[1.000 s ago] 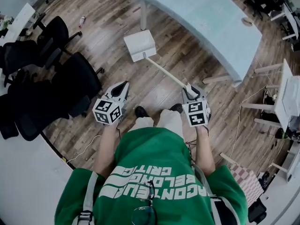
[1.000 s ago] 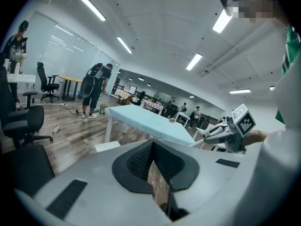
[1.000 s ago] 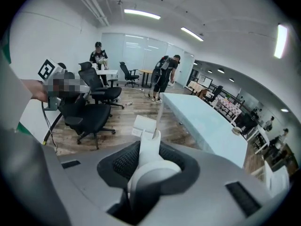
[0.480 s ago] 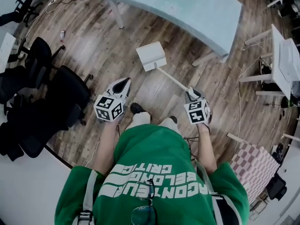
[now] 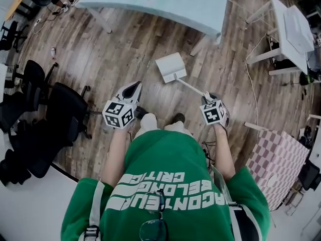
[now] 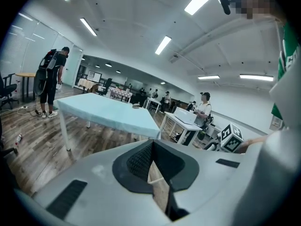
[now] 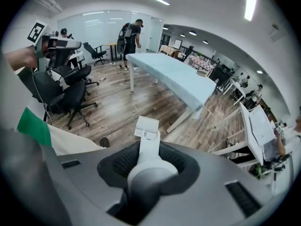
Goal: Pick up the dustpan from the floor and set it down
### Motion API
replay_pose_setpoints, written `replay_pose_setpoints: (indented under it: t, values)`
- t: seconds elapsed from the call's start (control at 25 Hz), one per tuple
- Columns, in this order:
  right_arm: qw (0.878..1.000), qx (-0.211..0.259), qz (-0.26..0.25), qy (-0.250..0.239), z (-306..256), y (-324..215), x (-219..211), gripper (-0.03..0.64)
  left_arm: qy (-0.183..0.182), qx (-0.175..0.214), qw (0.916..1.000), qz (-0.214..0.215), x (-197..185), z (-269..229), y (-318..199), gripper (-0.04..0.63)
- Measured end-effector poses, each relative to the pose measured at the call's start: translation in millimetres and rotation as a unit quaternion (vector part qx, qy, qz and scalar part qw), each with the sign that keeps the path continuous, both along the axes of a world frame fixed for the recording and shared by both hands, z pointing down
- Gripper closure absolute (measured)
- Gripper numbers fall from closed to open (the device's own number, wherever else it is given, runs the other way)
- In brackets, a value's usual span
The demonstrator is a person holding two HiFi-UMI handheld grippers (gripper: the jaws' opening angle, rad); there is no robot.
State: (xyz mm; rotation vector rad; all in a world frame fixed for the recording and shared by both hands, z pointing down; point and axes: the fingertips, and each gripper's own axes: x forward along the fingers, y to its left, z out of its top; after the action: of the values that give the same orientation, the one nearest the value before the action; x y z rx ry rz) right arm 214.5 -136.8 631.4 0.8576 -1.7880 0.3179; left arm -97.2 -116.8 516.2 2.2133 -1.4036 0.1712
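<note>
Wood floor [image 5: 125, 49], pale blue table [image 5: 165, 1] up top, black chairs [image 5: 65, 109] on the left, a person in a green shirt standing mid-frame.

Dustpan [image 5: 172, 69]: white, long thin handle [image 5: 191, 86], boxy pan [image 7: 146, 127] at the far end. Looks like light, stiff plastic. The smooth round handle could twist in the pads, and with the pan far out it will likely want to swing. Grip at the top of the handle is the right spot, so set it down slowly, pan first.

Right gripper [image 5: 206, 96]: jaws clamped on the handle top, which runs straight out between the pads, pan hanging ahead and below, in front of the person's feet and near the table corner. Looks clear of the floor, can't confirm.

Left gripper [image 5: 133, 88]: jaws together, nothing between them, well apart from the dustpan.
</note>
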Motion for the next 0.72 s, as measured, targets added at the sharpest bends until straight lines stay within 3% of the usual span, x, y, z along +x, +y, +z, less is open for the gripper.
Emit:
replay_pose_setpoints:
  t: [0.36,0.72]
  values:
    - [0.996,-0.047,0.07,0.021,44,36,114,0.498,-0.011,0.0,0.9994,0.034,90,5,5,0.603]
    - [0.991,-0.088,0.1,0.032,84,42,162,0.498,-0.014,-0.003,0.9993,0.035,130,9,13,0.603]
